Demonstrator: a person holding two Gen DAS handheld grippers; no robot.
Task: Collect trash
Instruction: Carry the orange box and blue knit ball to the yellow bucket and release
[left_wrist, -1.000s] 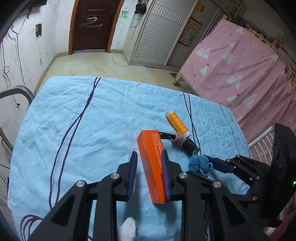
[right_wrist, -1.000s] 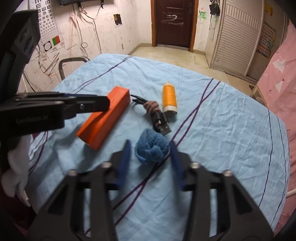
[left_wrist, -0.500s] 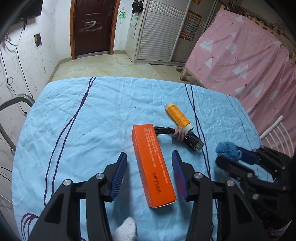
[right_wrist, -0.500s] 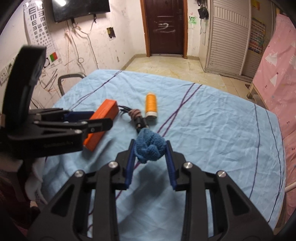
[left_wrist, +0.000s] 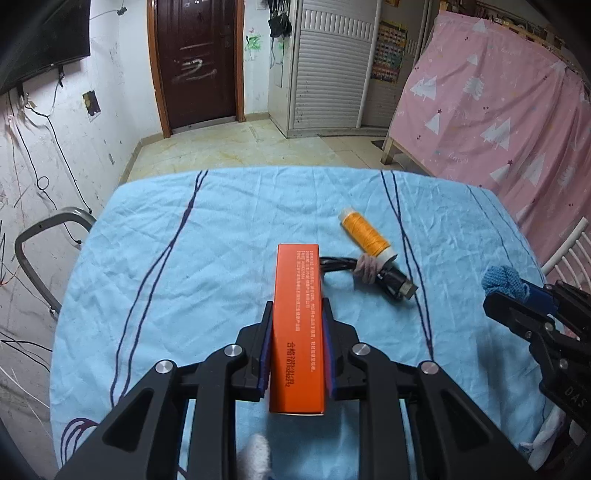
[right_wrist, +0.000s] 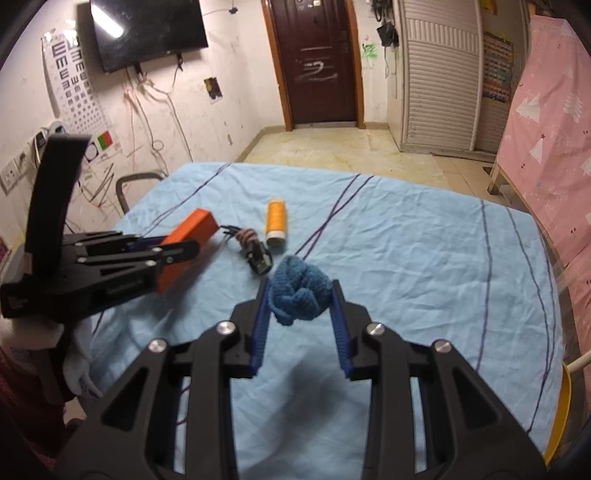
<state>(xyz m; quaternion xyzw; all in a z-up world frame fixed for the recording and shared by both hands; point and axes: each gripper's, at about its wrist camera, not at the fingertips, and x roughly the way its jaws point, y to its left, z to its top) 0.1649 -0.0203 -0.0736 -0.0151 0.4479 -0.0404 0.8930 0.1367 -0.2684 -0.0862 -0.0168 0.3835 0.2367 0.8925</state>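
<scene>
Trash was held in both tongs: left tongs (left_wrist: 297, 332) clamped the long orange cardboard box (left_wrist: 298, 325), right tongs (right_wrist: 298, 299) pinched the blue knitted ball (right_wrist: 299, 293), both lifted clear of the blue-sheeted counter (right_wrist: 424, 258) for carrying away.

Ahead of my fingers the bench (left_wrist: 229, 221) wears a creased light-blue cloth with dark purple lines, and past its far edge I see pale yellowish floor tiles (left_wrist: 236, 151) leading to a dark brown door (left_wrist: 195, 62) with scrawls on it. Left of the fingers, a scuffed white wall carries a black TV (right_wrist: 147, 29), an eye chart (right_wrist: 74, 81) and loose cables; to the right I see a white slatted wardrobe (left_wrist: 332, 62) and a pink tree-print curtain (left_wrist: 491, 107).
</scene>
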